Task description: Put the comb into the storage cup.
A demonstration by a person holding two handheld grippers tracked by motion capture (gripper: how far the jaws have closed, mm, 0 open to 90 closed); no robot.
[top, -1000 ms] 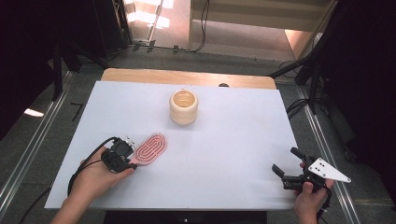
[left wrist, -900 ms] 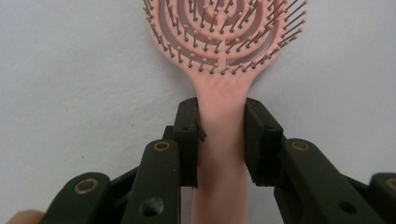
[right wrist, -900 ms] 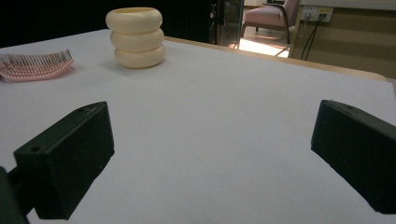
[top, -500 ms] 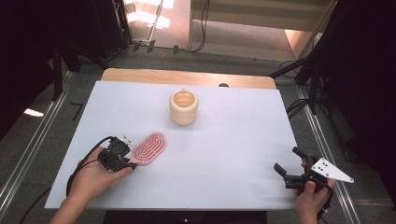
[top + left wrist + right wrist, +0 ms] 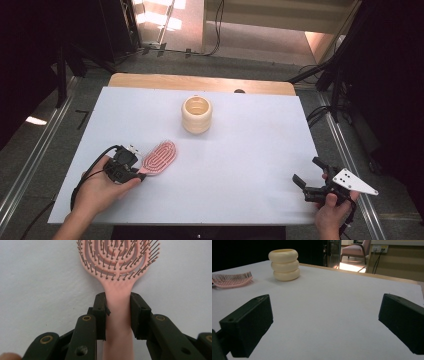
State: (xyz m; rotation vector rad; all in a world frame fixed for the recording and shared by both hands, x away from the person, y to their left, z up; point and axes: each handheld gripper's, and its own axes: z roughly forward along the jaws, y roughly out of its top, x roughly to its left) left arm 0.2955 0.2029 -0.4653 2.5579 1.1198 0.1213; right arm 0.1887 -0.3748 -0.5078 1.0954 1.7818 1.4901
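The left tool (image 5: 117,315) is clamped on the pink brush's (image 5: 117,267) handle, head pointing straight ahead of it toward the cream holder (image 5: 196,114), while the right tool (image 5: 311,179) hangs apart.

My pink plastic paddle hairbrush (image 5: 117,272) lies flat on the white table (image 5: 240,165), its ball-tipped bristles facing up. Its oval head points away from me, toward the table's middle, and its straight handle is clamped between my left claw's (image 5: 117,305) jaws.

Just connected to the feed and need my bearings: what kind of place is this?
Probably a lab or studio workstation: a white-topped table on a grey floor with metal rails, trailing cables, and a pink upholstered chair in a lit room behind.
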